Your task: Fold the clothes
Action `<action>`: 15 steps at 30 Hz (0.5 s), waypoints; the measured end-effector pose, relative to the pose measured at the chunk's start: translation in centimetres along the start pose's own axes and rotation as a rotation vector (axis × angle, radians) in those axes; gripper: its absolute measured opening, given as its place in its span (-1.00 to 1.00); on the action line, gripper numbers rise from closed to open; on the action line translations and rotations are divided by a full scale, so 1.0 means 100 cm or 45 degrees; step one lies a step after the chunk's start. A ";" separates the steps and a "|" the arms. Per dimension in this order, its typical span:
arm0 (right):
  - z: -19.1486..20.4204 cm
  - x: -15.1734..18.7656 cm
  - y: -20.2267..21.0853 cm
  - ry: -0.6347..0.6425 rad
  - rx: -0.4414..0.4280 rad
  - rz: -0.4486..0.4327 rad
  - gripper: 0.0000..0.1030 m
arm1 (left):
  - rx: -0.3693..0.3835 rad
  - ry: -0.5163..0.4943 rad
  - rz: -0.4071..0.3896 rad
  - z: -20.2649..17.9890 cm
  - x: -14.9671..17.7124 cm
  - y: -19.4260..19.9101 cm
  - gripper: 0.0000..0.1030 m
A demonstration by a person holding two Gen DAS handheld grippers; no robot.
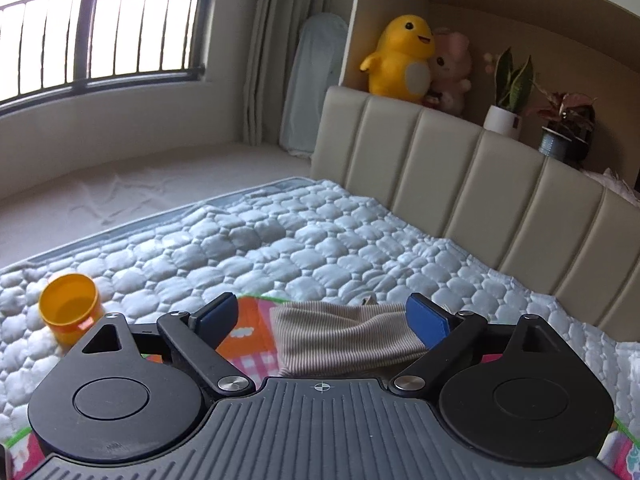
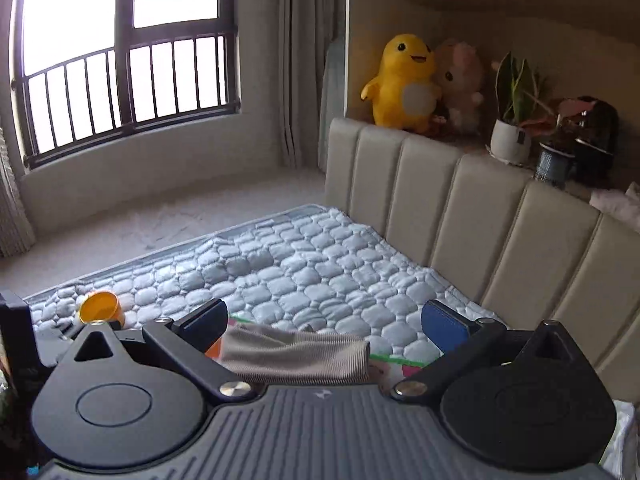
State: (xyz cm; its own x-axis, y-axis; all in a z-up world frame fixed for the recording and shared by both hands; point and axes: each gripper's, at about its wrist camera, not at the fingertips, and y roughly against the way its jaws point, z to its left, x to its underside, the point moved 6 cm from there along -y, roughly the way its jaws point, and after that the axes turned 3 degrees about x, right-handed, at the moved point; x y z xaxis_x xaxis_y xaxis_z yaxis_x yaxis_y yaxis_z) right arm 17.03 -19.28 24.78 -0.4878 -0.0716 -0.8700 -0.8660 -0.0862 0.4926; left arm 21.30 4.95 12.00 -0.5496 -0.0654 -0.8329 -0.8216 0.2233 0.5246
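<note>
A beige ribbed garment (image 1: 340, 340) lies folded and flat on a colourful patchwork cloth (image 1: 248, 344) spread over the pale blue quilted bed (image 1: 280, 248). My left gripper (image 1: 322, 318) hovers just above the garment with its blue pads wide apart, and nothing is pinched between them. In the right wrist view the same beige garment (image 2: 296, 356) lies below my right gripper (image 2: 326, 322), which also stands open. Its pads are clear of the fabric. A strip of the patchwork cloth (image 2: 400, 368) shows past the garment's right end.
An orange plastic cup (image 1: 70, 308) lies on its side on the quilt to the left (image 2: 100, 308). The padded beige headboard (image 1: 480, 184) runs along the right, with plush toys (image 1: 404, 60) and potted plants (image 1: 508, 96) on the ledge behind. A barred window (image 1: 100, 40) is at the far left.
</note>
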 end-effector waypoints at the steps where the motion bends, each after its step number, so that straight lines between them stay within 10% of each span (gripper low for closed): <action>1: 0.001 -0.004 -0.001 -0.008 -0.003 -0.053 1.00 | 0.011 0.003 0.020 0.000 0.002 -0.008 0.84; 5: -0.009 0.000 -0.024 -0.093 -0.014 -0.167 1.00 | 0.000 -0.121 0.069 -0.008 0.008 -0.032 0.84; 10: -0.029 0.089 -0.141 -0.178 -0.133 0.336 1.00 | 0.030 -0.139 0.067 -0.009 0.023 -0.049 0.78; 15: -0.041 0.140 -0.234 0.006 -0.001 0.289 1.00 | 0.032 0.014 0.082 0.015 0.057 -0.088 0.62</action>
State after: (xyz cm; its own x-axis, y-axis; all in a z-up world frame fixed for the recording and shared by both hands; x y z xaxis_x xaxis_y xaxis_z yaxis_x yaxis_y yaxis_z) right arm 30.96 -22.35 1.18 -0.6697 -0.0938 -0.7367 -0.7339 -0.0684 0.6759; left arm 25.64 4.07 2.41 -0.6032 -0.0609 -0.7952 -0.7802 0.2518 0.5726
